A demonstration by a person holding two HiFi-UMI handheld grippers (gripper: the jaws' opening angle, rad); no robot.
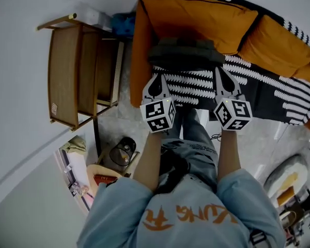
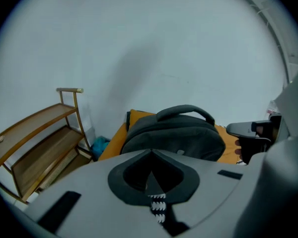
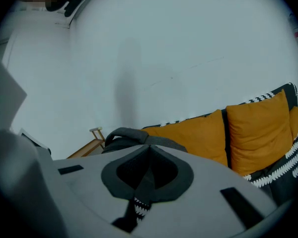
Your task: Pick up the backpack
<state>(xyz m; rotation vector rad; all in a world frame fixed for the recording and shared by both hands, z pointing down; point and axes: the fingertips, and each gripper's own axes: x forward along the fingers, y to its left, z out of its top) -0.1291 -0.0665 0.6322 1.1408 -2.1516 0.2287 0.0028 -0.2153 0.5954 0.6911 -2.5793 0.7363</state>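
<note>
Dark grey backpack (image 1: 186, 53) stands upright at the left end of the sofa (image 1: 139, 50), against an orange cushion (image 1: 196, 14). 2 tools hover on its near side, apart from it: left hand-held gripper (image 1: 156, 79) and right hand-held gripper (image 1: 222, 74), jaws pressed together, both empty. Wooden shelf (image 1: 67, 76) stands left of the sofa.

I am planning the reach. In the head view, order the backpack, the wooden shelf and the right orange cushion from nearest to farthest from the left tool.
1. The backpack, just ahead of the left tool.
2. The wooden shelf, off to its left.
3. The right orange cushion, at the far right.
</note>
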